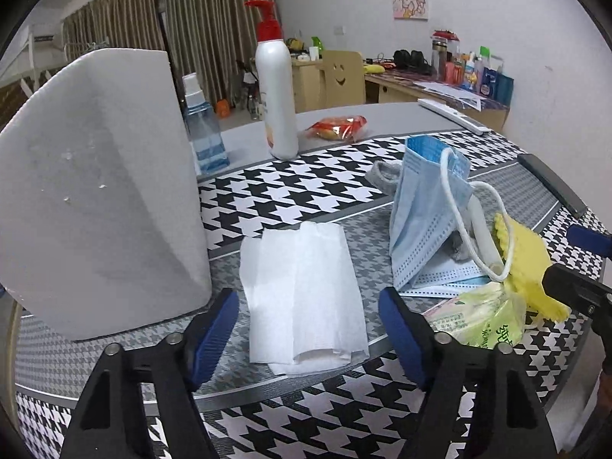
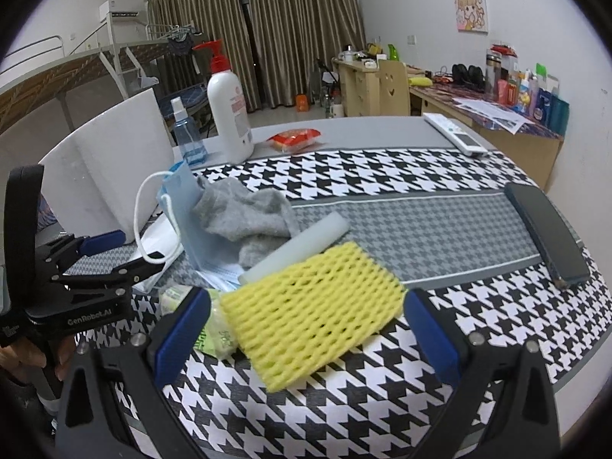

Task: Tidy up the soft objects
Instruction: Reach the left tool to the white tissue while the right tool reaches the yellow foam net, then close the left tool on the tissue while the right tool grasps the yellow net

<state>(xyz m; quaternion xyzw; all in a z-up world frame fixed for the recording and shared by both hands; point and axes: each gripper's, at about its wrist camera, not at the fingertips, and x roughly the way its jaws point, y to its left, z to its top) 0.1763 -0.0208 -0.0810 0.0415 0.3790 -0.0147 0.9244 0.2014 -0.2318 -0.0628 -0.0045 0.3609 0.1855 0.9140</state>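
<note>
Left tongs (image 1: 308, 338) stood open astride a white tissue (image 1: 304, 298) flat on the surface (image 1: 344, 413); right tongs (image 2: 306, 338), also open, flanked a yellow foam net (image 2: 311, 311). Both pickups appeared pending; next, closing squarely on each soft piece.

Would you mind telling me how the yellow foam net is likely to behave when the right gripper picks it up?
The yellow foam net is open mesh foam, so it probably weighs little and squashes under the pads. It lies bent over the tissue pack, so it will likely flop. The right gripper stands open around it.
</note>
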